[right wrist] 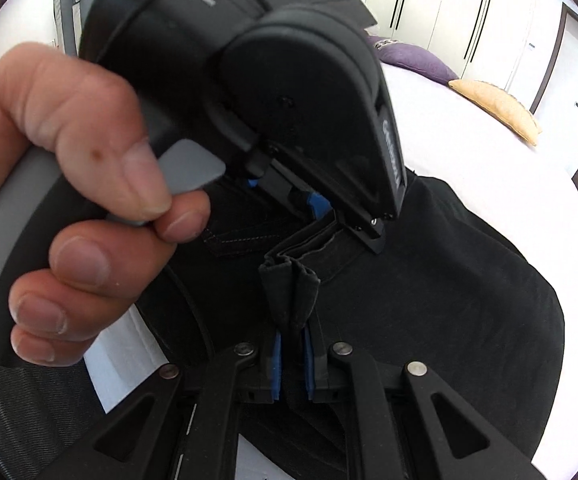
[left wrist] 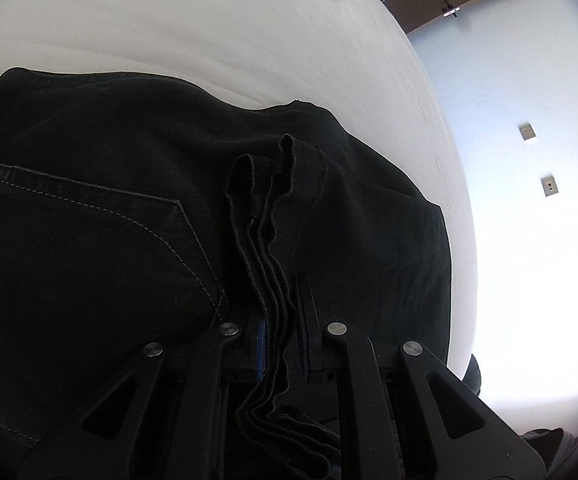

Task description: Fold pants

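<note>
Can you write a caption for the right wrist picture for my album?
Both tools, right tool and left tool, pinch the black pants hem over a white bed.

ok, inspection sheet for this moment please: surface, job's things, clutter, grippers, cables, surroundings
Surface: white bed sheet, mostly smooth.
Job's things: black pants lying on the bed, back pocket stitching up; stacked hems bunched upright between the fingers.
Clutter: yellow cushion and purple cushion at the far side of the bed, apart from the pants.
Grippers: left gripper shut on the hems; right gripper shut on the same hem stack, close beside the left. A hand squeezes the left gripper's trigger.
Cables: a thin black cable curves below that hand, over the pants.
Surroundings: white wardrobe doors, pale floor, brown door.
</note>
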Demonstrator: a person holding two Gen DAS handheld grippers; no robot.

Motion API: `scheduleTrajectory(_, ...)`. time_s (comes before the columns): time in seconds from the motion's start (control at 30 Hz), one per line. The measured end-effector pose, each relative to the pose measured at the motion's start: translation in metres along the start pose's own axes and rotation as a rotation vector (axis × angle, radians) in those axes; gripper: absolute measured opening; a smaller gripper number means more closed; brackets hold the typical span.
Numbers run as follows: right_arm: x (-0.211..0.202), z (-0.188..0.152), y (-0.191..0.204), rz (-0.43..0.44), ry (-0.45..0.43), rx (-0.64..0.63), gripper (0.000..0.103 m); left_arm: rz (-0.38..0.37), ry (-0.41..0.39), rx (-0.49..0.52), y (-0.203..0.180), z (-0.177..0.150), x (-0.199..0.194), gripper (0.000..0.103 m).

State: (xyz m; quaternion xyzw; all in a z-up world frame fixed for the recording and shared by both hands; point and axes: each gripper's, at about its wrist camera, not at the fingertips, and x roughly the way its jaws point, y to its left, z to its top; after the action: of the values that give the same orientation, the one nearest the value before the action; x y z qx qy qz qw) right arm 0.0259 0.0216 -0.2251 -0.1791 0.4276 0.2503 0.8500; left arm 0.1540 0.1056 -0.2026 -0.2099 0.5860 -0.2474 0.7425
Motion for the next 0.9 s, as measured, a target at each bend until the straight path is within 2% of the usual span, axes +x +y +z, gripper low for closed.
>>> scheduleTrajectory(0.1, 0.003, 0.001, -0.004, 0.035, 0.007, 0.011, 0.02, 0.003, -0.003, -0.004, 0.006, -0.002, -0.004, 0.011)
scheduleTrajectory(0.17, -0.002, -0.001, -0.015, 0.096, 0.013, 0.041, 0.027, 0.01, -0.013, -0.017, 0.01, -0.001, -0.009, 0.012)
scheduleTrajectory(0.23, -0.015, -0.007, -0.033, 0.19, -0.001, 0.094, 0.042, 0.059, -0.039, -0.006, 0.009, -0.002, -0.021, 0.014)
scheduleTrajectory(0.27, -0.026, -0.013, -0.045, 0.242, -0.015, 0.136, 0.044, 0.11, -0.056, 0.009, 0.008, -0.004, -0.031, 0.014)
scheduleTrajectory(0.37, -0.049, -0.031, -0.083, 0.377, -0.038, 0.251, 0.044, 0.249, -0.13, 0.073, -0.013, -0.008, -0.046, 0.014)
scheduleTrajectory(0.43, -0.06, -0.041, -0.108, 0.407, -0.054, 0.314, 0.044, 0.297, -0.186, 0.138, -0.032, -0.013, -0.056, 0.014)
scheduleTrajectory(0.5, -0.07, -0.046, -0.135, 0.364, -0.081, 0.354, 0.044, 0.323, -0.209, 0.191, -0.052, -0.02, -0.052, 0.014)
scheduleTrajectory(0.57, -0.072, -0.047, -0.158, 0.321, -0.089, 0.382, 0.044, 0.33, -0.208, 0.243, -0.069, -0.026, -0.041, 0.014)
scheduleTrajectory(0.67, -0.08, -0.051, -0.197, 0.334, -0.133, 0.448, 0.043, 0.312, -0.154, 0.284, -0.085, -0.033, -0.018, 0.014)
scheduleTrajectory(0.77, -0.076, -0.057, -0.243, 0.409, -0.182, 0.579, 0.043, 0.376, -0.082, 0.291, -0.07, -0.039, -0.005, 0.014)
scheduleTrajectory(0.9, -0.044, -0.07, -0.297, 0.557, -0.182, 0.763, 0.043, 0.426, -0.114, 0.332, -0.064, -0.053, 0.002, 0.014)
